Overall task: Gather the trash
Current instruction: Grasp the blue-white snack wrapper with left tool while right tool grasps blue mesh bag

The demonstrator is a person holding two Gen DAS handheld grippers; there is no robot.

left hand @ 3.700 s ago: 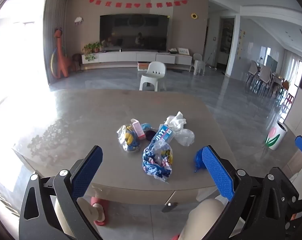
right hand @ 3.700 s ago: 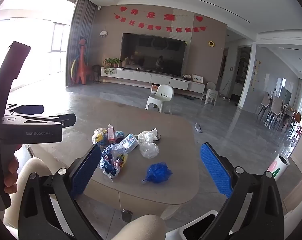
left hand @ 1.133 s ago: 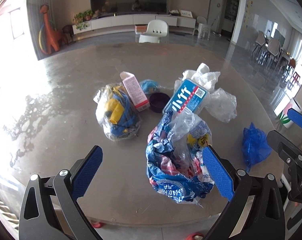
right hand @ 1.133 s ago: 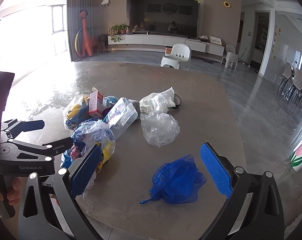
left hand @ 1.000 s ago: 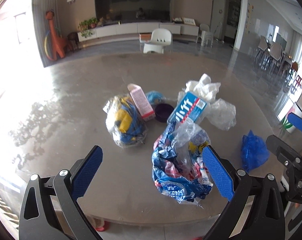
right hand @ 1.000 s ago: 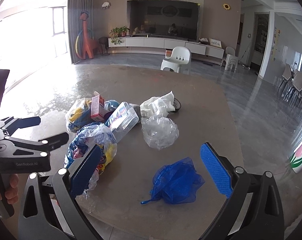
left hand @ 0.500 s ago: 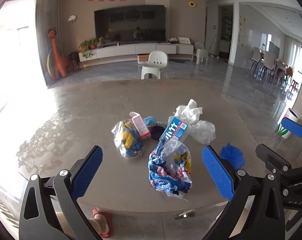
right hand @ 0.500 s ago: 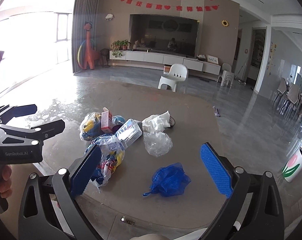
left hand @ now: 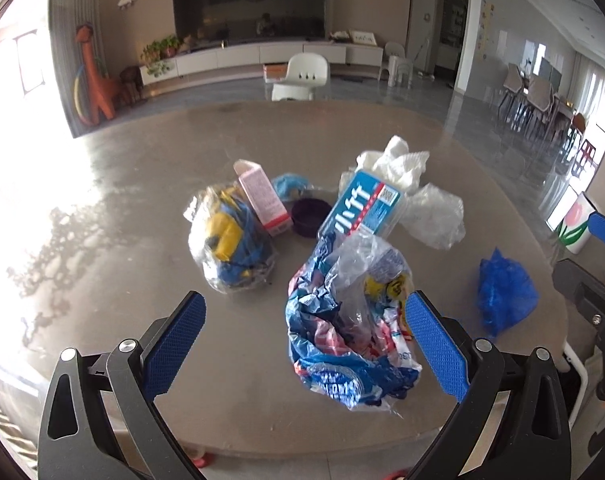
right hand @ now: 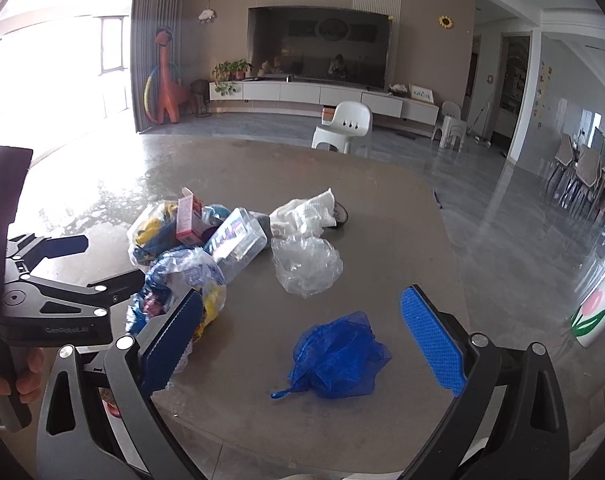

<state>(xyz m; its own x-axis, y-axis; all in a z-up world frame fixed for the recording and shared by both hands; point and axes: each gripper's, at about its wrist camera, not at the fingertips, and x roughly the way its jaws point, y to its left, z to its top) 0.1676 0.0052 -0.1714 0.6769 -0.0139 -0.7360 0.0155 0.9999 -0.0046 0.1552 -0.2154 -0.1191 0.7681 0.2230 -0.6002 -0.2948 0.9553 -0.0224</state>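
Trash lies on a grey-brown table point(left hand: 142, 208). A crumpled blue and clear wrapper bag point(left hand: 350, 320) lies nearest, between my left gripper's open jaws point(left hand: 302, 344). Behind it are a clear bag of yellow and blue scraps point(left hand: 230, 244), a pink carton point(left hand: 262, 200), a dark cap point(left hand: 310, 216), a blue-labelled clear box point(left hand: 362, 208), white tissue point(left hand: 398, 164) and a clear plastic bag point(left hand: 434, 216). A crumpled blue bag point(right hand: 334, 356) lies between my right gripper's open jaws point(right hand: 302, 340). Both grippers are empty.
The table's front edge point(right hand: 302, 444) is just below both grippers. A white plastic chair point(right hand: 346, 124) stands beyond the far edge. A white bin with a tulip print point(right hand: 594, 316) stands on the floor at the right.
Both grippers have moved forward and down toward the table; the trash now looms larger. The left gripper's jaws now frame the wrapper bag, the right gripper's the blue bag.
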